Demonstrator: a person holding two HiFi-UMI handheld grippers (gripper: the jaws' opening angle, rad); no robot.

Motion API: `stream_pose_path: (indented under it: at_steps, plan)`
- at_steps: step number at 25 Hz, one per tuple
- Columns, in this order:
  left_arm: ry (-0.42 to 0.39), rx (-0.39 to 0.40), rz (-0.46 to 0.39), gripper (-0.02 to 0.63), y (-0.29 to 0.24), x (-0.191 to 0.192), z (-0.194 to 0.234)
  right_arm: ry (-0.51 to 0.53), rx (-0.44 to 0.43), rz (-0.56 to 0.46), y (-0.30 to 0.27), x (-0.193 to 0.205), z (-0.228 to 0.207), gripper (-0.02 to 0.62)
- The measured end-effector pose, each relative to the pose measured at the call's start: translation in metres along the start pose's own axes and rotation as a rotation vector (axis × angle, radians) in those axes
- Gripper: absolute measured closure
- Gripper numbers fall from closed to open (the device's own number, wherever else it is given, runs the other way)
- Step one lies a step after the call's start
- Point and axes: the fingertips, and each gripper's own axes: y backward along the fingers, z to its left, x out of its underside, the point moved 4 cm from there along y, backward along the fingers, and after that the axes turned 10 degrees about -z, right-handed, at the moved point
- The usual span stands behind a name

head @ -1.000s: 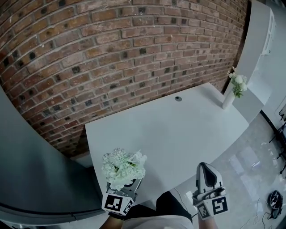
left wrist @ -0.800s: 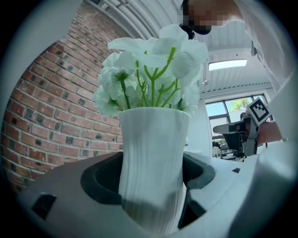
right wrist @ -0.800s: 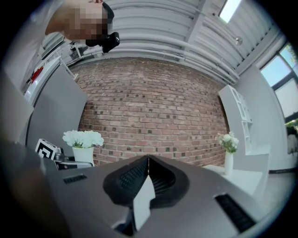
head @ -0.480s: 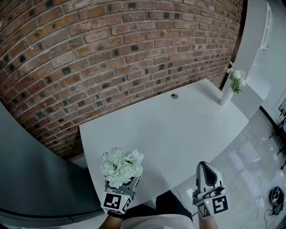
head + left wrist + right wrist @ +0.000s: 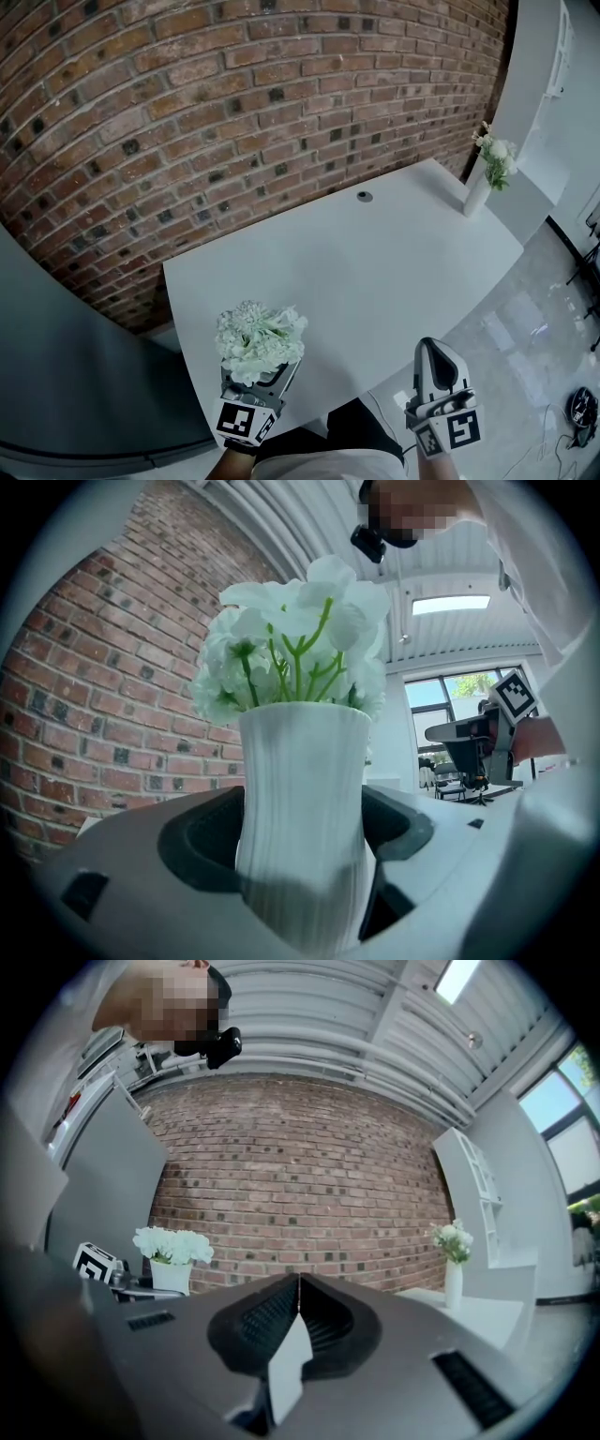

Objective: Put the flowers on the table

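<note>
Two hand-held grippers sit low in the head view, side by side, both pointing level toward the red brick wall point(image 5: 234, 112). The left hand-held gripper point(image 5: 260, 377) hangs over the near left corner of the white surface point(image 5: 375, 272). Its jaws stand wide and pinch the lower body of a white ribbed ceramic vase point(image 5: 302, 799), with one dark pad on each side. The vase stands upright between them and holds a bunch of white flowers with green stems point(image 5: 295, 639), whose blooms hide the vase from above. Whether the vase's base touches the surface I cannot tell. The right hand-held gripper point(image 5: 433, 351) is held just off the surface's near edge, over the glossy floor point(image 5: 525, 337), with its ridged jaws pressed together on nothing. Well apart from both, at the far right corner of the surface, a second slim white vase point(image 5: 478, 195) stands upright with a small spray of white and green flowers point(image 5: 495, 155). A small dark round fitting point(image 5: 364, 196) sits in the surface near the wall.
</note>
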Motion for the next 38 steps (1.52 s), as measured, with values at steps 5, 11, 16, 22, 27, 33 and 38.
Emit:
stream_pose_path:
  at_steps: [5,11,16,22,27,33,38]
  plan:
    - [0.005,0.013,-0.015,0.236,-0.006,0.000,-0.002,-0.004,0.008,0.007,0.001,0.006,-0.005,0.578]
    - [0.018,0.023,-0.014,0.216,-0.005,-0.007,-0.005,-0.008,-0.004,0.008,-0.005,0.000,-0.007,0.578]
    - [0.031,0.010,-0.013,0.199,-0.004,-0.008,-0.001,-0.025,-0.019,0.024,-0.010,0.003,-0.003,0.578]
    - [0.032,-0.002,0.012,0.187,0.001,-0.012,0.003,-0.036,-0.031,0.059,-0.017,-0.008,-0.004,0.578]
    - [0.046,-0.015,0.039,0.176,0.010,-0.017,0.004,-0.040,-0.032,0.086,-0.023,-0.016,-0.006,0.578]
    - [0.057,-0.015,0.057,0.176,0.018,-0.027,0.000,-0.044,-0.049,0.122,-0.028,-0.026,0.005,0.578]
    - [0.111,-0.031,0.147,0.176,0.034,-0.029,0.005,-0.043,-0.058,0.163,-0.033,-0.054,0.021,0.578]
